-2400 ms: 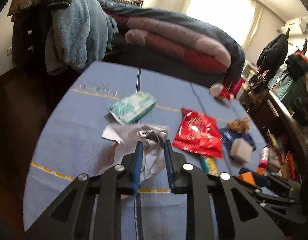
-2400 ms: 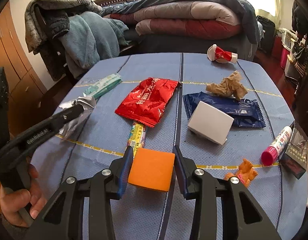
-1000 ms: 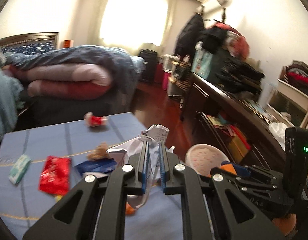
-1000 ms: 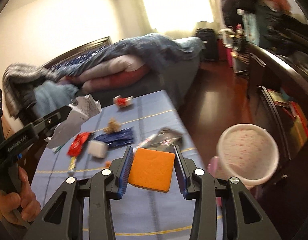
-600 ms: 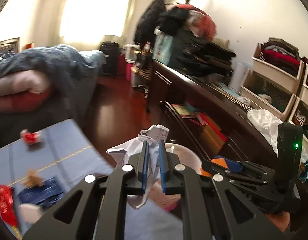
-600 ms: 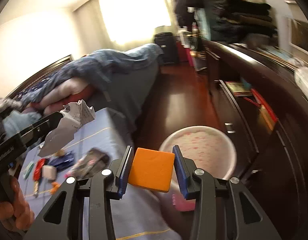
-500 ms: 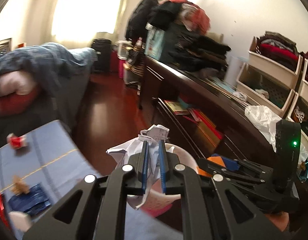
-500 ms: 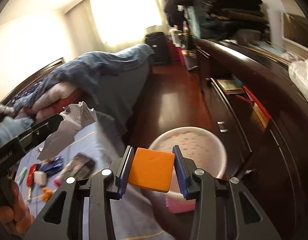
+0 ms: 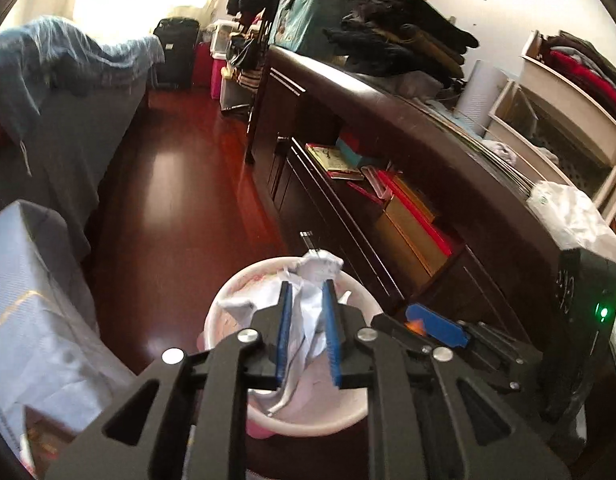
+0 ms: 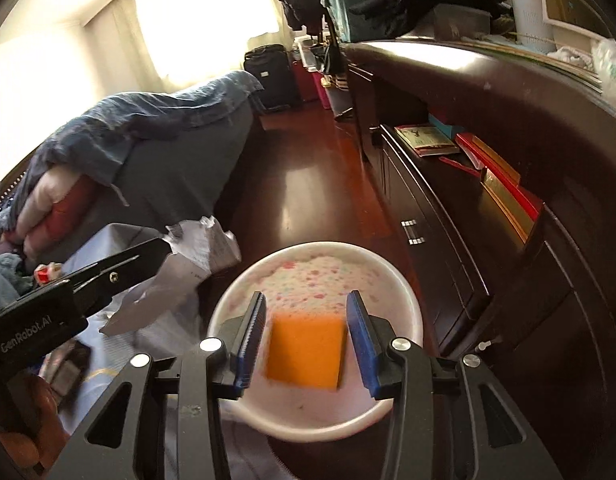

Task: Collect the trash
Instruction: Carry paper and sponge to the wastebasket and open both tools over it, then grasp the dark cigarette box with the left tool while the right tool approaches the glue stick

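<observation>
A round white bin (image 9: 224, 304) with pink speckles stands on the floor beside the table. My left gripper (image 9: 306, 285) hangs over it, its jaws opening. Crumpled white paper (image 9: 319, 266) still fills the gap and touches both pads. In the right wrist view my right gripper (image 10: 306, 296) is above the same bin (image 10: 407, 292), its jaws opening too. The orange block (image 10: 306, 354) is blurred between them, with a gap on each side. The left gripper (image 10: 120, 264) with its paper (image 10: 196, 248) shows at the left. The right gripper (image 9: 435, 322) shows beside the left one.
A long dark cabinet (image 9: 407, 152) with books on its open shelf runs close along the bin's right. The blue-clothed table (image 9: 28, 300) is at the left, with a bed (image 9: 68, 80) beyond it. Red-brown floor (image 9: 180, 184) lies between. A person's hand (image 10: 24, 412) holds the left gripper.
Both grippers swung from the table to above the bin and came lower. The right jaws widened and the orange block came loose. The left jaws widened a little around the paper.
</observation>
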A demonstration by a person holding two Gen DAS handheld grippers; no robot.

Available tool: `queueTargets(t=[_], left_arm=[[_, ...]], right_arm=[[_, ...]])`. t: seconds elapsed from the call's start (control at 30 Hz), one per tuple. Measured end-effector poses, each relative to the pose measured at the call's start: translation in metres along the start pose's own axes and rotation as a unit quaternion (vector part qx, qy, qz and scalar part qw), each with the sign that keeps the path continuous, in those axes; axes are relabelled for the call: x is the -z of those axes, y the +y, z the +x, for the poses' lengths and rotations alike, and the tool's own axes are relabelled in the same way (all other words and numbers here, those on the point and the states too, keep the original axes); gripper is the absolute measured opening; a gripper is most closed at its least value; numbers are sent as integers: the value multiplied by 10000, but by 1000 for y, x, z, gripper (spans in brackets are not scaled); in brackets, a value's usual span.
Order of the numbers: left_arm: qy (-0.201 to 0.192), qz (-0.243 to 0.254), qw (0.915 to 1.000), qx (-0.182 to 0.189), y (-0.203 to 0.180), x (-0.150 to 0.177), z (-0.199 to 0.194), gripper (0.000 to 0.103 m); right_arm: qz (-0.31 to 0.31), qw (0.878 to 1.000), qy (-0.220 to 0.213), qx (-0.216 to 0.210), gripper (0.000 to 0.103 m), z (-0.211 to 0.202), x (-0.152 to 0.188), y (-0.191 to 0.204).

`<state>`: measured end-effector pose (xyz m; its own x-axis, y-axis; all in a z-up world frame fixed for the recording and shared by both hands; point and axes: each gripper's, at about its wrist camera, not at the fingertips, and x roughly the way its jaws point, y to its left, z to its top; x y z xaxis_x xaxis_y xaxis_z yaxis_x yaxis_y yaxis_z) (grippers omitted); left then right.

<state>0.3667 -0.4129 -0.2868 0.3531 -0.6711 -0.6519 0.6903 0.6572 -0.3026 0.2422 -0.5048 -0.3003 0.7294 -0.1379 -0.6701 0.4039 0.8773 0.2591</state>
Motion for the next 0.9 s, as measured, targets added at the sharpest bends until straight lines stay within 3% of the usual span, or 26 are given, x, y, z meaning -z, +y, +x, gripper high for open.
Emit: queueTargets(t=[0.07,0.17,0.37,0.53,0.63,0.73,0.9], left_arm=[[-30,-102,9999,42,4,-1,4,48],[-190,-295,9992,185,10,-3,-3,61],[-505,-475,9976,52,17,-1,-46,75],[-681,-442,9945,-665,19,14,-97,91],[-586,-309,9891,-1317,26,30,-124,94],[-372,-302,9845,-1685,41,44,-140,95],[522,-104,9780,-2019,73,61,-123,96]], right_arm=[[-8,9999,-45,103,57,8,0,-4],[-8,9997,-10,239,59,14,0,-7],[33,9997,-46,235,71,-5,5,0],[-209,9997,-138,77,84,-32,10,26],[-416,9988,-213,-149,87,-53,15,51],[-584,9973,-246,-367,89,-69,20,71],[-770,9948,-378,-551,89,-93,24,91]])
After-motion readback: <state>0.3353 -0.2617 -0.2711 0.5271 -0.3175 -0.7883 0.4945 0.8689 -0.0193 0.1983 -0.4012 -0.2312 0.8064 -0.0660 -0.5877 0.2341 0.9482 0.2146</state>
